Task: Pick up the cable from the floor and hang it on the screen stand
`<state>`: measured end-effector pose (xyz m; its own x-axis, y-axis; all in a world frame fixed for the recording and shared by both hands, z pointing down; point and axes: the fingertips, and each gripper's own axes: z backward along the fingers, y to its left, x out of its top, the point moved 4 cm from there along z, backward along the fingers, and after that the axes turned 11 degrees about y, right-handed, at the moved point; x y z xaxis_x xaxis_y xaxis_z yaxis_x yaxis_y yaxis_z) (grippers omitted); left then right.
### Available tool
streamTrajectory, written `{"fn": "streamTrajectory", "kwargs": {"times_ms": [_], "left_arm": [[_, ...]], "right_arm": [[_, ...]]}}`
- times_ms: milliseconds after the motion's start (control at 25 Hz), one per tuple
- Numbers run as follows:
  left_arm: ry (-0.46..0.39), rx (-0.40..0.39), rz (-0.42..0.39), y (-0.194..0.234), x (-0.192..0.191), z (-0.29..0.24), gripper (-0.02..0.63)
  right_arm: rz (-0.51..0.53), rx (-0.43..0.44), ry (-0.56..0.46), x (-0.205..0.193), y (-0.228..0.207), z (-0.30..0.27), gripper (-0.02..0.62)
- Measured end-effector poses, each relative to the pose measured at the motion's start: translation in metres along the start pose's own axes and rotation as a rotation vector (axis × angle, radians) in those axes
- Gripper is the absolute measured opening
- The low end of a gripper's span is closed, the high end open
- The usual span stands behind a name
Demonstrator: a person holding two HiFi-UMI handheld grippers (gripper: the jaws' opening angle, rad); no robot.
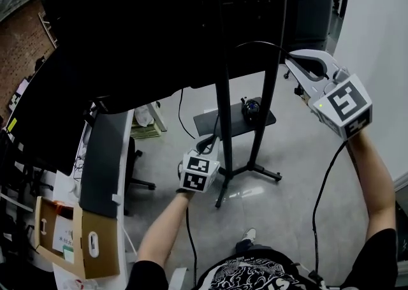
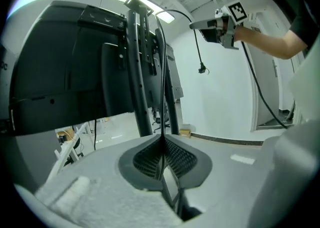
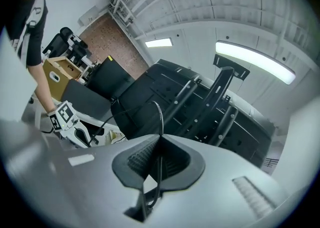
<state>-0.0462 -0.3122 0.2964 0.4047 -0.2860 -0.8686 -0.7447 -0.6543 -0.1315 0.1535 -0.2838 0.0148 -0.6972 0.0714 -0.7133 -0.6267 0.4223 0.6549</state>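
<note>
A thin black cable (image 1: 255,43) arcs between my two grippers in front of the black screen stand (image 1: 224,110), which carries a big dark screen (image 1: 159,21). My left gripper (image 1: 213,141) is low beside the stand's post, shut on the cable (image 2: 162,96), which runs up from between its pads. My right gripper (image 1: 291,58) is raised at the right of the stand, shut on the cable (image 3: 159,114). In the left gripper view the right gripper (image 2: 200,24) shows high up with the cable's plug (image 2: 202,69) dangling below it. More cable (image 1: 324,183) hangs down from the right hand.
A cardboard box (image 1: 83,238) and a dark panel (image 1: 105,161) stand at the lower left. The stand's shelf (image 1: 210,122) holds a black object (image 1: 252,109). A white wall (image 1: 376,27) runs along the right. The stand's feet (image 1: 255,171) spread over the grey floor.
</note>
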Motion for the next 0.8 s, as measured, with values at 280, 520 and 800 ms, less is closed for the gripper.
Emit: {"fn": "streamTrajectory", "kwargs": {"times_ms": [280, 520, 800], "left_arm": [[-0.057, 0.037, -0.015, 0.051, 0.099, 0.036, 0.015], [-0.067, 0.071, -0.019, 0.084, 0.189, 0.060, 0.015], [-0.042, 0.080, 0.046, 0.118, 0.273, 0.063, 0.017]], "right_arm": [[-0.026, -0.077, -0.040, -0.004, -0.064, -0.005, 0.015], [-0.068, -0.133, -0.079, -0.001, -0.121, -0.020, 0.015], [-0.089, -0.176, -0.099, 0.019, -0.176, -0.036, 0.015]]}}
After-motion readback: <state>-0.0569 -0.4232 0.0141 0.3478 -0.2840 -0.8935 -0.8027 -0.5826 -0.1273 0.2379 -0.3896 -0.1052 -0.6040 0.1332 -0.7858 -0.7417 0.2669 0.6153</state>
